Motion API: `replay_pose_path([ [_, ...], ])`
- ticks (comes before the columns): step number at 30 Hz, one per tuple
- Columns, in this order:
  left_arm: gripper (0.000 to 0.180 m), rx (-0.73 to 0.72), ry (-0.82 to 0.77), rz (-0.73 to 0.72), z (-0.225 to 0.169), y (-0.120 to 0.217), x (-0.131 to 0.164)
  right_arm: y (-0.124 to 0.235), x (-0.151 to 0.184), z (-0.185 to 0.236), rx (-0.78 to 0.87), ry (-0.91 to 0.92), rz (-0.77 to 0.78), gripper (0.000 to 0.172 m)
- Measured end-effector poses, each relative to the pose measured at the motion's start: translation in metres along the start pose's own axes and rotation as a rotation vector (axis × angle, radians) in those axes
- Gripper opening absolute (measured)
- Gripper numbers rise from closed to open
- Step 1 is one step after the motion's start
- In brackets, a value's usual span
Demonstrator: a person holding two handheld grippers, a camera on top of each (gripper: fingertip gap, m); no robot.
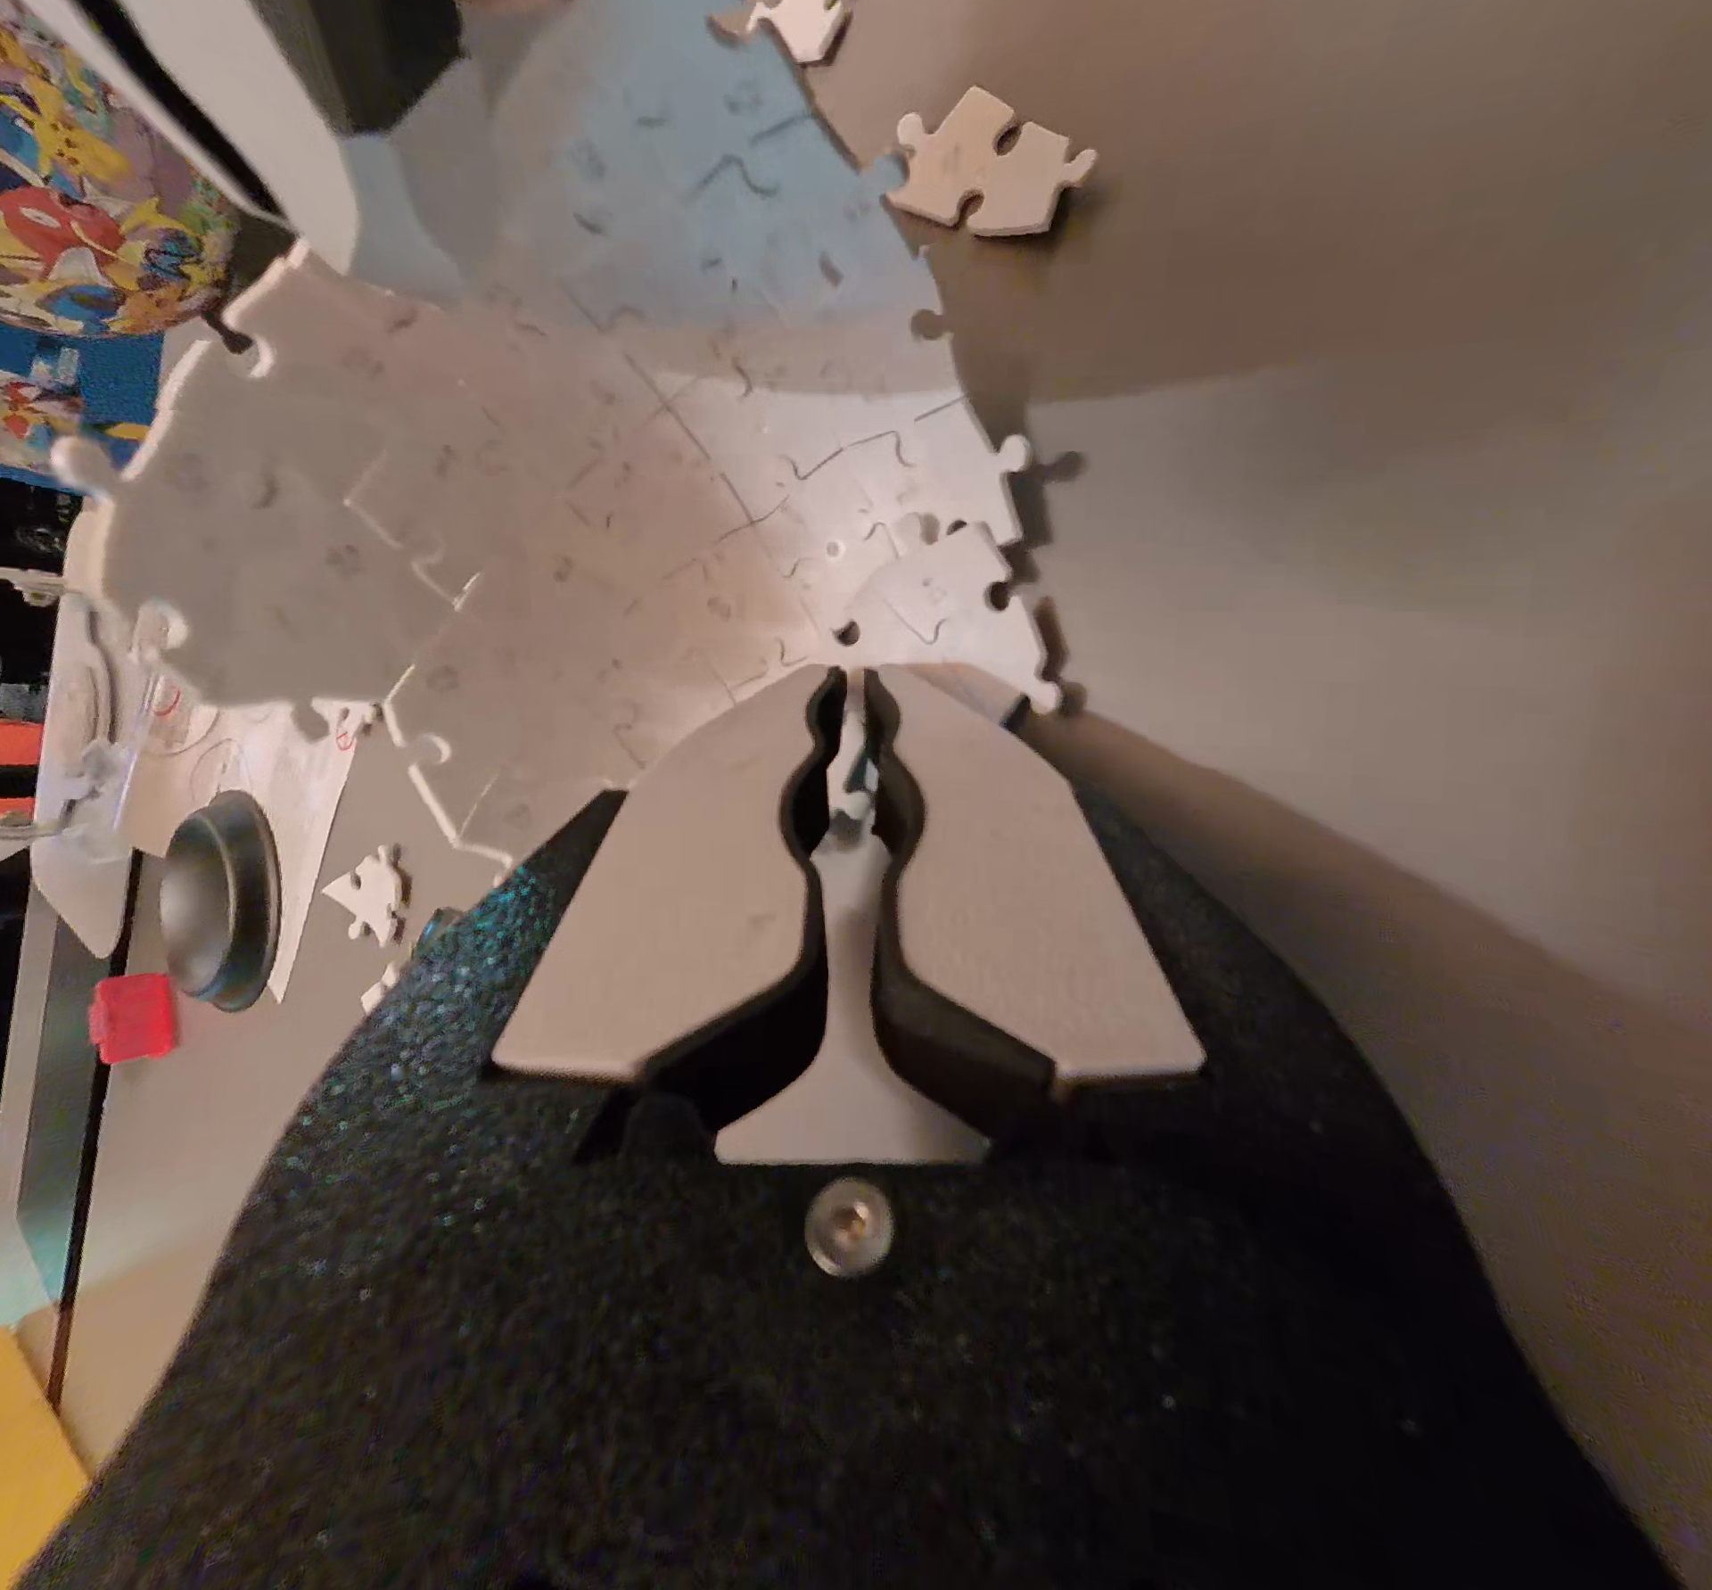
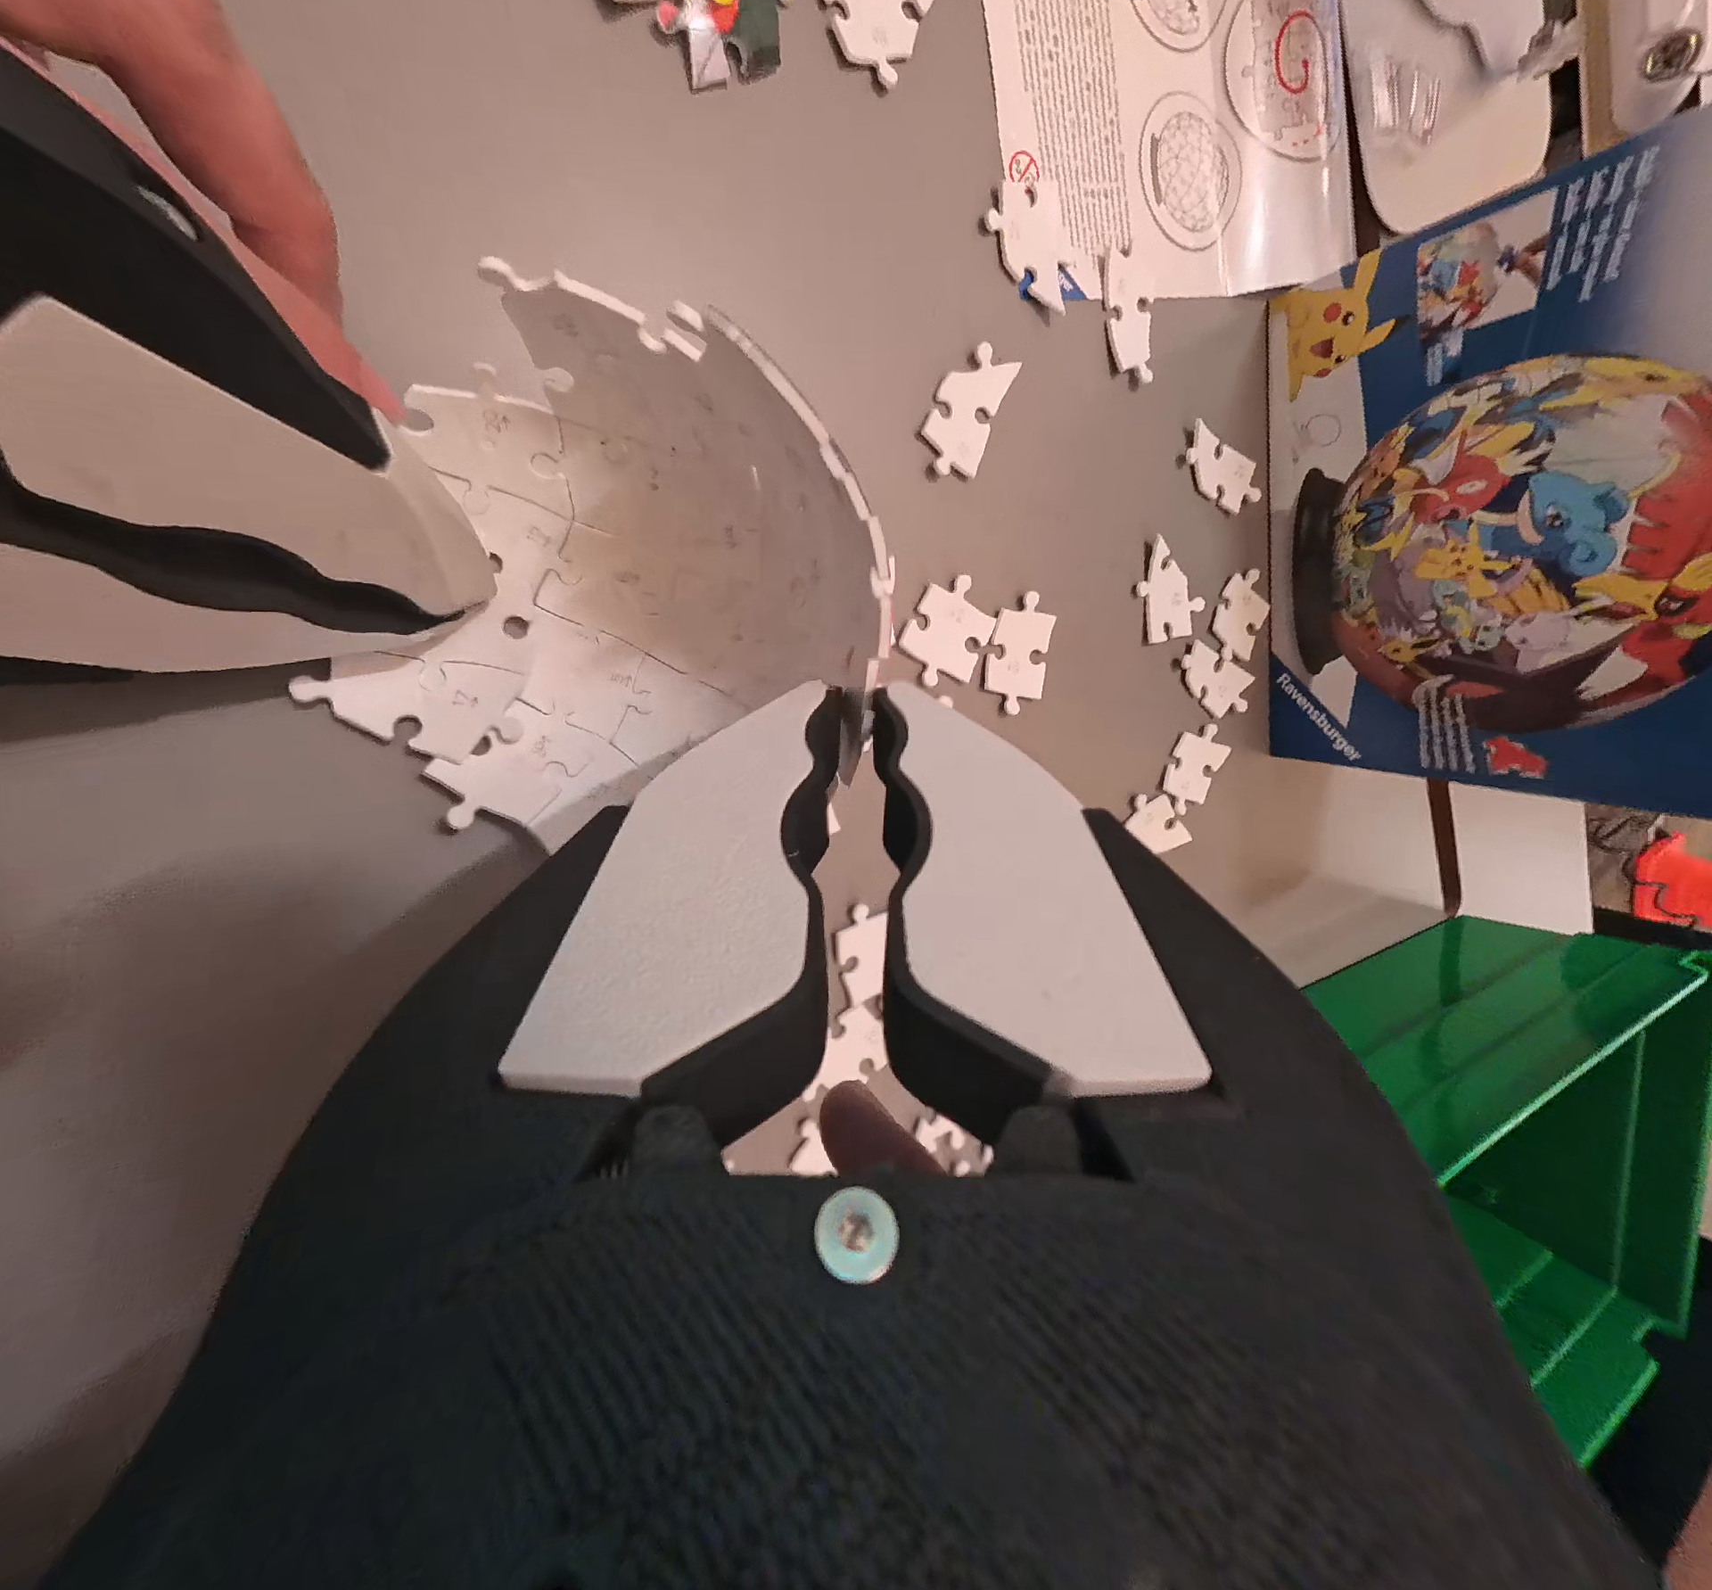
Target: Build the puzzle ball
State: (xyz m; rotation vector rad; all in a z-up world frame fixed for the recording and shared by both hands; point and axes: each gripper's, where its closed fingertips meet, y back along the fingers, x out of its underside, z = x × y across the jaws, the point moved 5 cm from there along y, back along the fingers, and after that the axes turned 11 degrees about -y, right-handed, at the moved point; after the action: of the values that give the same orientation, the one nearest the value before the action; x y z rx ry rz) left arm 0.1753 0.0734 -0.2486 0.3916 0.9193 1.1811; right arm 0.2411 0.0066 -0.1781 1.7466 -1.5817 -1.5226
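Left gripper (image 1: 854,693) pinches a white puzzle piece (image 1: 945,610) at the near edge of the curved puzzle shell (image 1: 556,526), jaws nearly closed. Right gripper (image 2: 857,712) clamps narrow on the shell's (image 2: 667,508) right rim. Right of the shell, loose white pieces (image 2: 982,638) dot the grey table (image 2: 556,156), and beyond them the puzzle box (image 2: 1501,526).

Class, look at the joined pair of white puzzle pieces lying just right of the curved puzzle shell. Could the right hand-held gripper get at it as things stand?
Probably not yet: the right hand-held gripper is shut on the curved puzzle shell's rim. The joined pair lies close, unobstructed on the table.
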Motion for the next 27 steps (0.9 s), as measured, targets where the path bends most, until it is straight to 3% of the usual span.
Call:
replay_pose_path([
  [8,0.001,0.039,-0.013,0.005,0.002,0.0,0.001,-0.003,-0.009,0.001,0.002,0.061,0.007,0.006],
  [16,0.0,-0.044,0.203,-0.02,0.01,0.002,0.001,-0.005,-0.011,0.0,0.035,0.085,-0.002,0.006],
  [22,0.0,-0.035,0.193,-0.016,0.007,-0.004,-0.001,-0.006,-0.016,0.001,0.031,0.101,-0.012,0.006],
  [27,0.0,-0.01,0.05,-0.037,0.003,-0.006,-0.001,-0.006,-0.019,0.001,0.004,0.127,-0.031,0.006],
])
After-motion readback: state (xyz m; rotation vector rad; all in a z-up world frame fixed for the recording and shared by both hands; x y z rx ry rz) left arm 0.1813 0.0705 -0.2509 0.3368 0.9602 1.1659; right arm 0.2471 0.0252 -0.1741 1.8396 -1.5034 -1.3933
